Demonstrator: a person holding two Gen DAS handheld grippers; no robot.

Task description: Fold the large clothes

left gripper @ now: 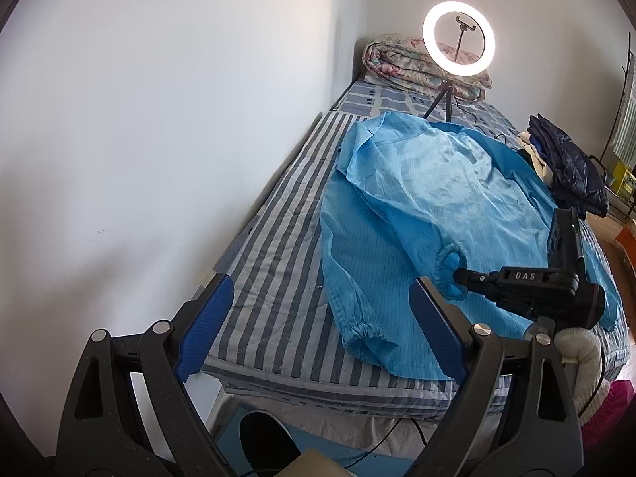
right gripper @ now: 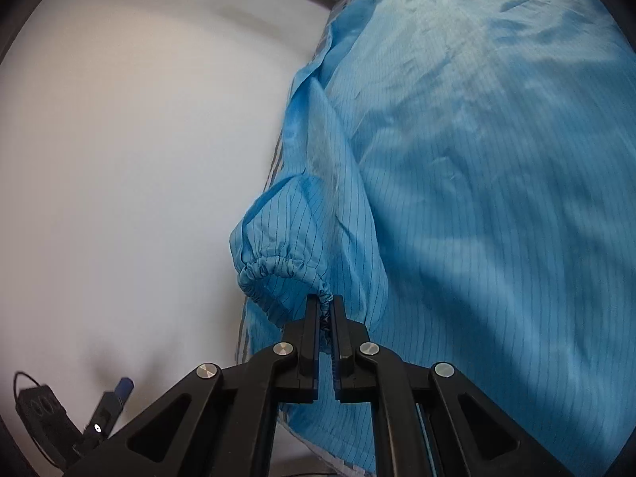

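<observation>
A large light-blue coat (left gripper: 429, 206) lies spread on a striped bed (left gripper: 278, 262). One sleeve is folded across its body. My right gripper (left gripper: 461, 278) is shut on that sleeve's elastic cuff (left gripper: 447, 268) over the coat's lower part. In the right wrist view the closed gripper (right gripper: 326, 306) pinches the gathered cuff (right gripper: 278, 274), with the coat (right gripper: 477, 198) spread beyond. My left gripper (left gripper: 322, 290) is open and empty, held above the bed's near end. The other sleeve's cuff (left gripper: 363, 336) lies flat between its fingers in the view.
A lit ring light (left gripper: 459, 39) on a tripod stands at the bed's far end before a rolled quilt (left gripper: 401, 65). Dark clothes (left gripper: 568, 167) are piled at the right edge. A white wall (left gripper: 159, 139) runs along the left side.
</observation>
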